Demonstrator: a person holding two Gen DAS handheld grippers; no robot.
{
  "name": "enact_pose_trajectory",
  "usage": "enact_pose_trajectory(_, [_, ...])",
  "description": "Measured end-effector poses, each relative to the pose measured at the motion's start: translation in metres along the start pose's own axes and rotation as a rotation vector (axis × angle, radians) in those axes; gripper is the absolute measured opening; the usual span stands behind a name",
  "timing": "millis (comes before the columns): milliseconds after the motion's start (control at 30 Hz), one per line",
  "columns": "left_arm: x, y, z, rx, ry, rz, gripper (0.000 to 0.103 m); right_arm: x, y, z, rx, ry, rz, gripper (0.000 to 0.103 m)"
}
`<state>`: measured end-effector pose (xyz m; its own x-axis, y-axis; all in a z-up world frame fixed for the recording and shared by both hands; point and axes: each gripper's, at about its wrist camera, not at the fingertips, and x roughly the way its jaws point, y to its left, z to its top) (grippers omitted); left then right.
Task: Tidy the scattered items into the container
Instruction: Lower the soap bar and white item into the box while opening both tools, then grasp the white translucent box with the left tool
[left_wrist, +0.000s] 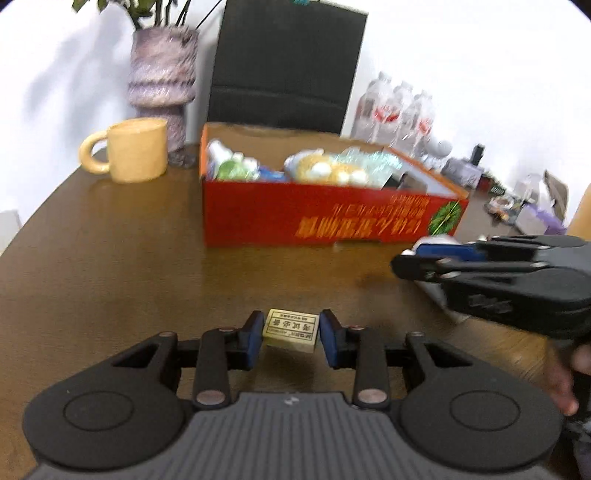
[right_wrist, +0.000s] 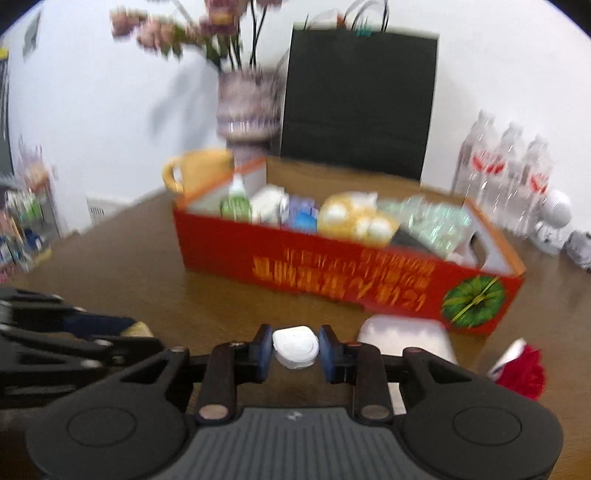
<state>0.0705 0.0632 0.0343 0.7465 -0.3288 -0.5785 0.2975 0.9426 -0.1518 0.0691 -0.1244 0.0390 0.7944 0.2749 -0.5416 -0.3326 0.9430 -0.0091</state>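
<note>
— Blue pads of my left claw (left_wrist: 290, 334) pinch a small beige rectangular eraser (left_wrist: 290, 331) above the brown wooden table (left_wrist: 129, 251). Yours?

— My right claw (right_wrist: 295, 349) clamps a white rounded case (right_wrist: 295, 347). Beyond, the red cardboard box (right_wrist: 332, 273) sits packed.

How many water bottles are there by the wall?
3 bottles show in the right wrist view, side by side at the wall, right of the red box: left one, middle one, right one. More may hide behind them.
</note>
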Motion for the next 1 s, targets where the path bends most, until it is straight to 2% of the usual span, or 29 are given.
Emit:
enact_pose_trajectory(100, [0.001,-0.008,0.038,0.085,-0.047,-0.051,0.034,-0.029,-0.021,0.029,0.085,-0.073,0.092,0.026])
enact_pose_trajectory(167, [0.006,-0.009,0.073,0.108,-0.073,-0.087,0.034,-0.027,-0.039,0.053,0.096,-0.086,0.073,0.026])
enact_pose_trajectory(233, [0.025,-0.008,0.108,0.103,-0.058,-0.106,0.034,-0.015,-0.056,0.078,0.103,-0.077,0.041,0.026])
enact_pose_trajectory(300, [0.055,-0.005,0.125,0.119,-0.012,-0.067,0.034,0.016,-0.071,0.101,0.136,-0.009,0.051,0.026])
enact_pose_trajectory(400, [0.1,-0.001,0.151,0.142,0.056,-0.009,0.034,0.067,-0.083,0.118,0.2,0.102,0.124,0.026])
enact_pose_trajectory(467, [0.12,0.009,0.157,0.11,0.113,-0.012,0.034,0.098,-0.087,0.125,0.241,0.174,0.147,0.027])
enact_pose_trajectory(500, [0.12,0.014,0.157,0.091,0.114,-0.011,0.035,0.108,-0.088,0.126,0.259,0.2,0.144,0.028])
enact_pose_trajectory(533, [0.119,0.018,0.157,0.075,0.107,-0.006,0.039,0.115,-0.09,0.126,0.281,0.221,0.144,0.029])
enact_pose_trajectory(567, [0.117,0.022,0.157,0.059,0.101,-0.002,0.046,0.118,-0.091,0.125,0.299,0.236,0.153,0.036])
enact_pose_trajectory(667, [0.106,0.029,0.16,0.027,0.081,0.001,0.053,0.105,-0.094,0.125,0.308,0.204,0.152,0.042])
enact_pose_trajectory(700, [0.1,0.031,0.162,0.021,0.074,0.0,0.053,0.098,-0.096,0.124,0.307,0.188,0.142,0.046])
enact_pose_trajectory(800, [0.08,0.031,0.161,0.006,0.044,-0.009,0.064,0.062,-0.1,0.121,0.285,0.121,0.083,0.058])
enact_pose_trajectory(833, [0.071,0.028,0.158,0.001,0.038,-0.009,0.069,0.048,-0.102,0.119,0.279,0.099,0.068,0.06])
enact_pose_trajectory(900, [0.054,0.02,0.149,-0.016,0.031,-0.003,0.073,0.018,-0.109,0.109,0.275,0.067,0.047,0.072])
enact_pose_trajectory(967, [0.042,0.005,0.136,-0.047,0.032,-0.018,0.086,-0.006,-0.12,0.094,0.291,0.058,0.027,0.076])
enact_pose_trajectory(1000, [0.038,-0.006,0.128,-0.06,0.037,-0.029,0.087,-0.016,-0.127,0.083,0.314,0.063,0.02,0.076])
